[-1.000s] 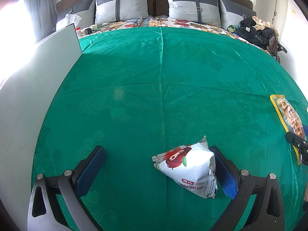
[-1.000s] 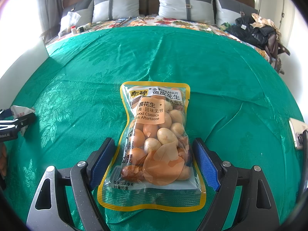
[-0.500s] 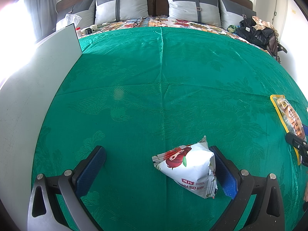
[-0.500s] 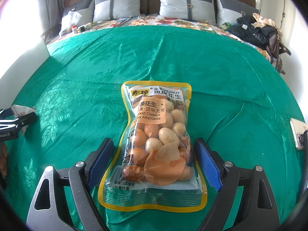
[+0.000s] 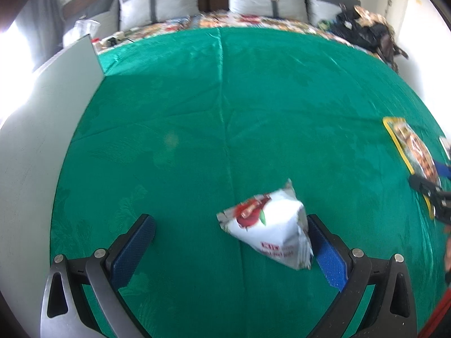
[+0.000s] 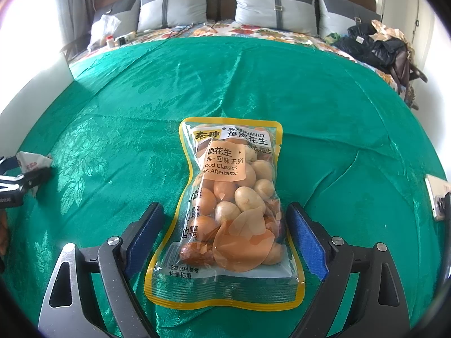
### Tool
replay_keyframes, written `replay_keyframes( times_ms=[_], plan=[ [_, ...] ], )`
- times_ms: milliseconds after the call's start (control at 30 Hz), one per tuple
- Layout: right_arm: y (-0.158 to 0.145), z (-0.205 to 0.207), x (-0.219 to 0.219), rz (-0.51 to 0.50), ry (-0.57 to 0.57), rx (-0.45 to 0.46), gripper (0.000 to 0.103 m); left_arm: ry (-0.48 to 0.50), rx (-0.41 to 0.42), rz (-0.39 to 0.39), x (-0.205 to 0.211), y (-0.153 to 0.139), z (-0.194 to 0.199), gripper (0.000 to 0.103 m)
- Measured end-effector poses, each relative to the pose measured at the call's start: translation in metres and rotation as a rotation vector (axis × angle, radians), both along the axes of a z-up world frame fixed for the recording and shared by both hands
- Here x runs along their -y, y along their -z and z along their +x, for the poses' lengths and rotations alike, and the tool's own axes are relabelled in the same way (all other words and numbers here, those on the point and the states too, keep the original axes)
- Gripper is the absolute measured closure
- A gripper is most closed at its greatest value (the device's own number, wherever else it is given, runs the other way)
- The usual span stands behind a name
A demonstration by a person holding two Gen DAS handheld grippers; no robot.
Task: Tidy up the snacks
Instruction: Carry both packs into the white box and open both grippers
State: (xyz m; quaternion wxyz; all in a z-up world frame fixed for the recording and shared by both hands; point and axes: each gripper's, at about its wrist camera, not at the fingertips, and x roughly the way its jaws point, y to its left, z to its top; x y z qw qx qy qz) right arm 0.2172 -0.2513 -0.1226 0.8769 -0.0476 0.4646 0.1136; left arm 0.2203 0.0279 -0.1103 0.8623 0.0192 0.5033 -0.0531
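I have both grippers over the green bedspread. My right gripper stands wide; its jaws have just been opening, and the peanut pouch lies flat between the blue pads, clear of both, near the bedspread's front edge. My left gripper is spread wide too: the white snack bag rests on the cloth against the right-hand pad, with a broad gap to the other pad. That view is blurred, so I cannot tell whether the pad presses the bag. A pale board stands along the bedspread's left edge, with grey pillows at the far end.
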Motion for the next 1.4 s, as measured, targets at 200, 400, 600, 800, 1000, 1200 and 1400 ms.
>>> replay_keyframes(
  times_ms=[200,400,600,800,1000,1200,1400],
  plan=[
    [-0.01,0.035,-0.01,-0.075,-0.064,-0.269,0.013,0.112,-0.001,-0.001,0.023,-0.012,-0.011,0.044],
    [-0.022,0.037,0.001,0.003,-0.024,-0.349,0.045,0.052,-0.001,-0.105,0.01,-0.028,-0.011,0.078],
    [-0.042,0.019,0.004,0.112,0.002,-0.329,0.046,-0.043,-0.001,-0.262,-0.021,-0.05,-0.031,0.078],
    [-0.082,0.011,-0.032,0.31,-0.011,-0.302,0.045,-0.103,0.087,-0.371,-0.071,-0.113,-0.056,0.078],
    [-0.149,0.008,-0.149,0.479,-0.2,-0.248,0.045,-0.223,0.18,-0.288,-0.171,-0.175,-0.076,0.078],
    [-0.197,-0.017,-0.3,0.58,-0.446,-0.248,0.045,-0.444,0.15,-0.119,-0.29,-0.171,-0.104,0.078],
    [-0.178,-0.045,-0.407,0.556,-0.565,-0.27,0.032,-0.576,0.077,0.011,-0.342,-0.123,-0.139,0.054]
  ],
)
